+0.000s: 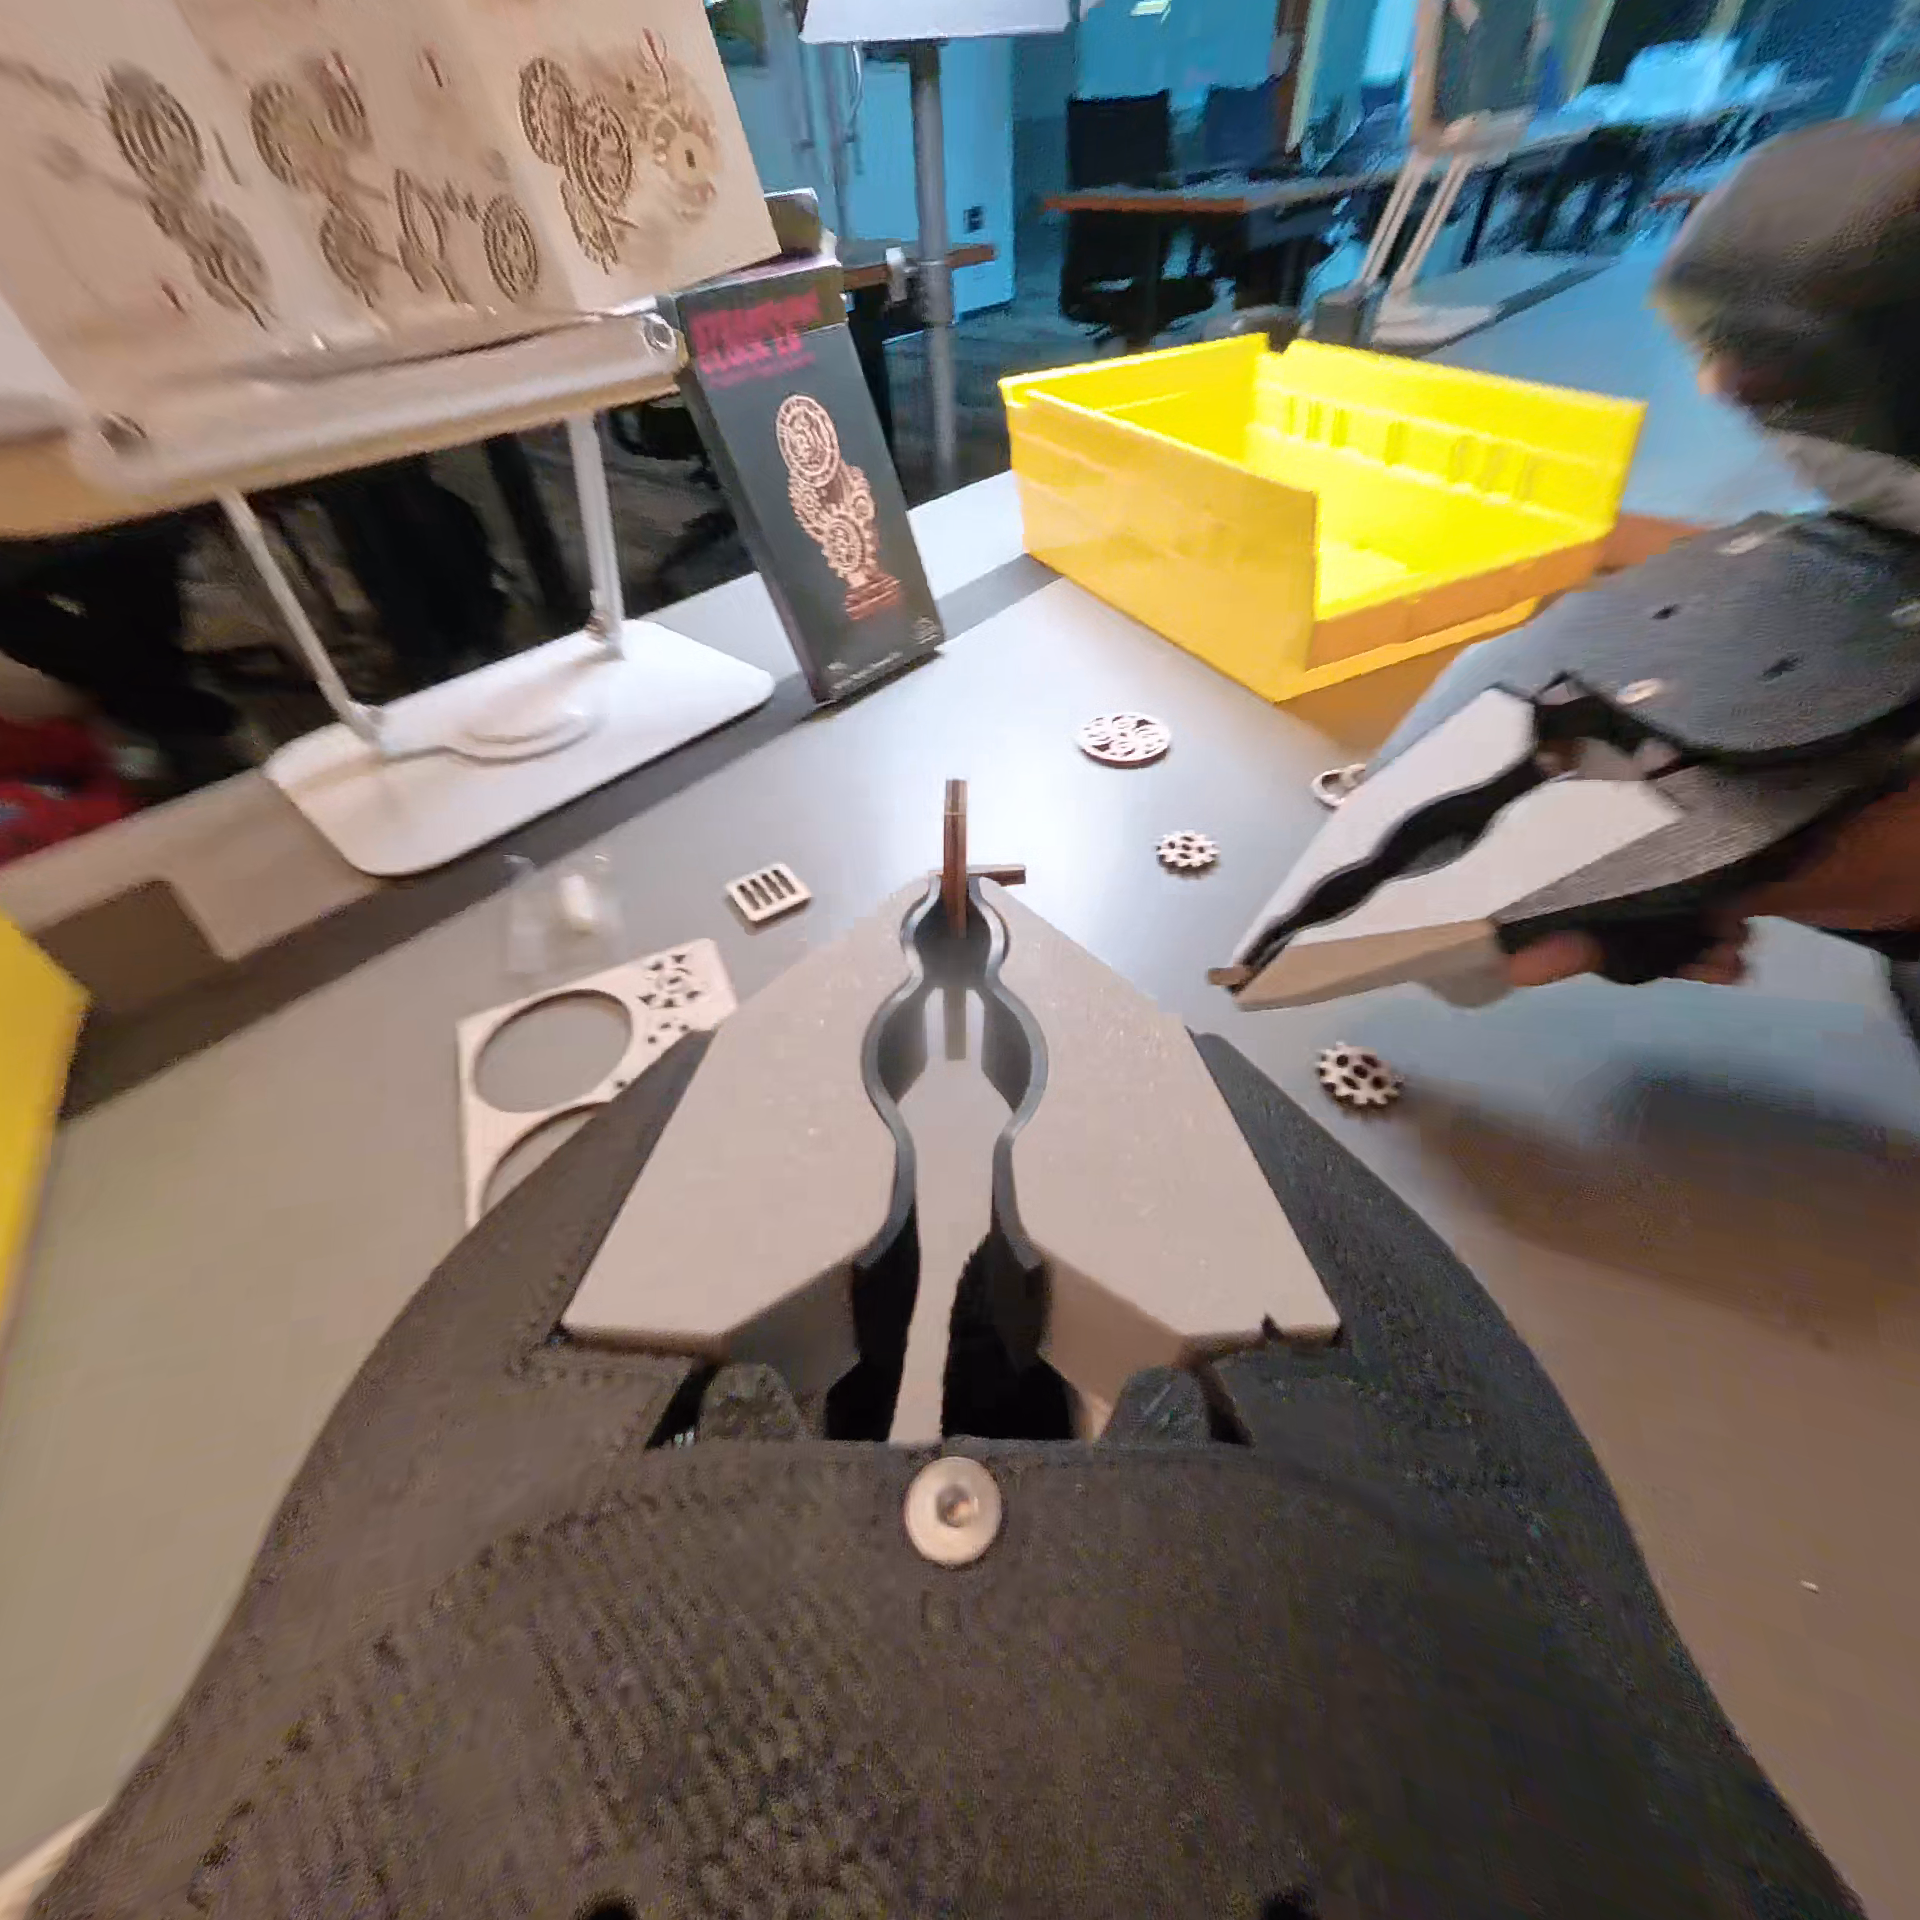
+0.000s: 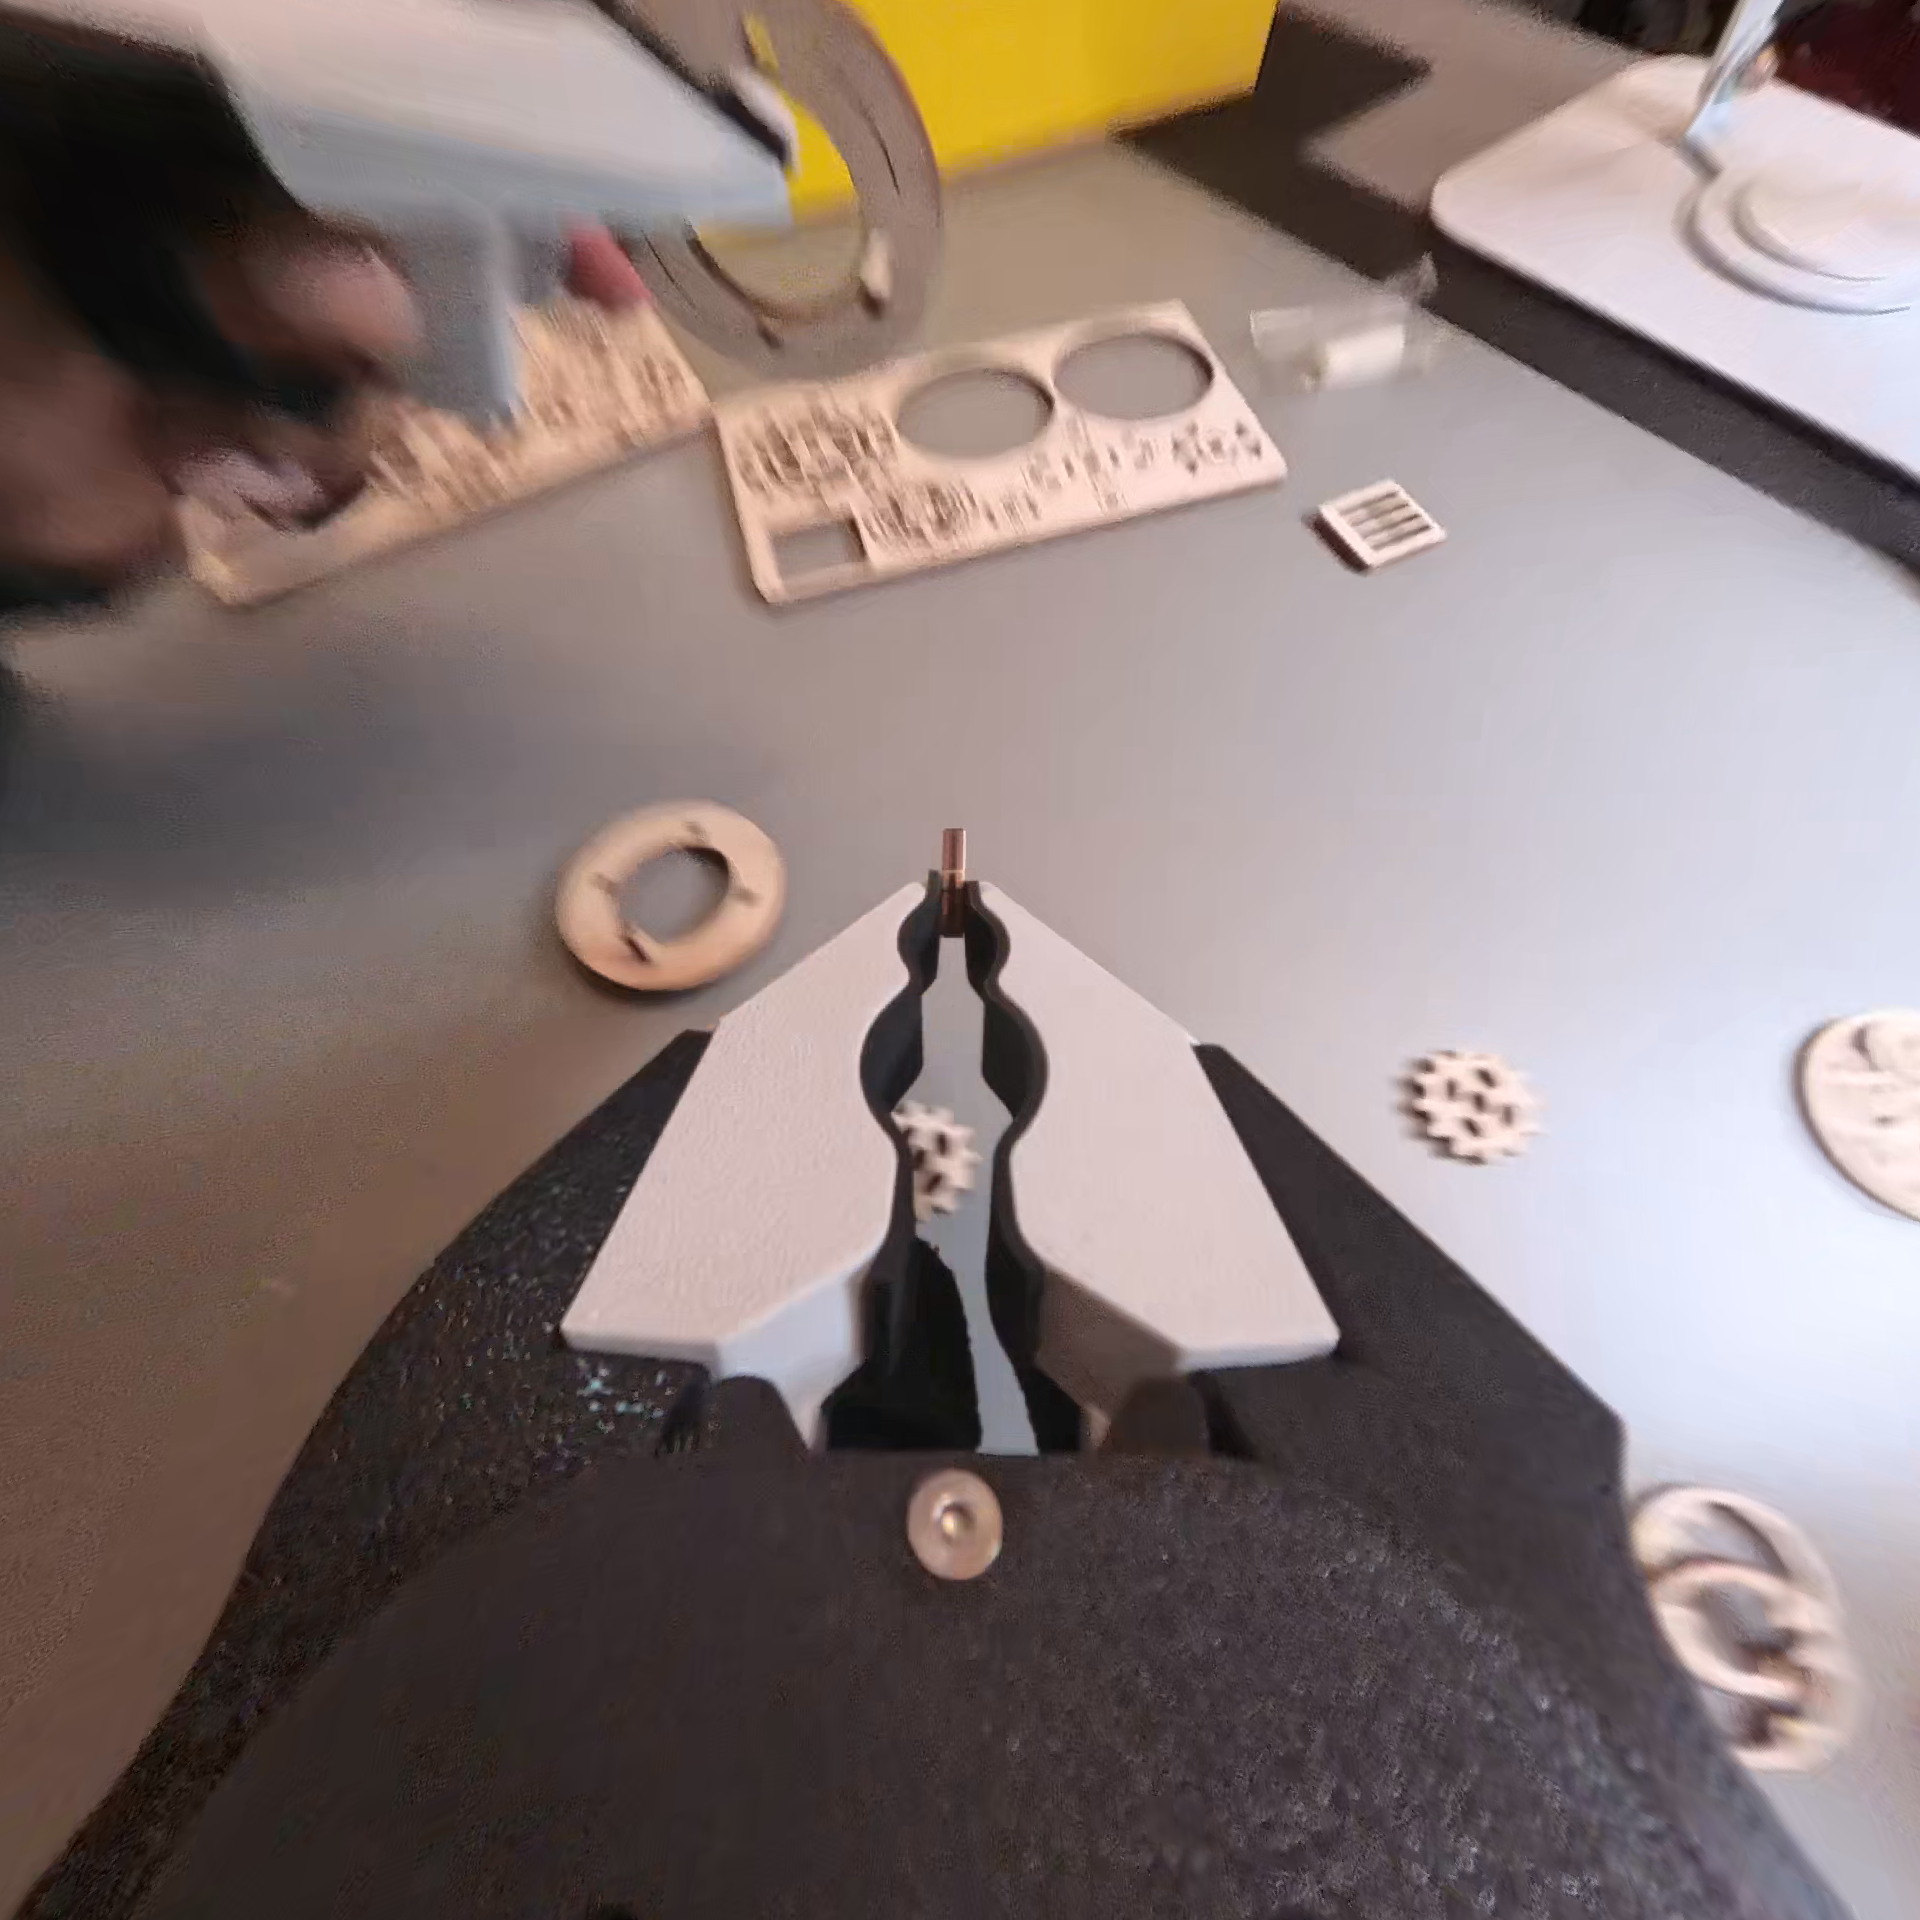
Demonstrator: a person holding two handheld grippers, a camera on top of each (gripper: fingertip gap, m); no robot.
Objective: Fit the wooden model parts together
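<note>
My left gripper (image 1: 958, 899) is shut on a large flat wooden ring (image 1: 956, 852), seen edge-on with a small cross tab at the fingertips. In the right wrist view the same ring (image 2: 831, 239) hangs blurred from the left gripper (image 2: 769, 135) at upper left, above the table. My right gripper (image 2: 953, 896) is shut on a small wooden peg (image 2: 953, 862) that sticks out of its tips. In the left wrist view the right gripper (image 1: 1242, 971) is at the right, held by a hand, tips pointing left, apart from the ring.
On the grey table lie small gears (image 2: 1473, 1103) (image 1: 1357, 1075), a ring with an oval hole (image 2: 670, 899), a grille piece (image 2: 1380, 522), punched sheets (image 2: 997, 468), a round disc (image 1: 1122, 738) and a linked ring piece (image 2: 1745, 1621). A yellow bin (image 1: 1320, 499), black box (image 1: 810, 488) and white stand base (image 1: 520, 748) stand behind.
</note>
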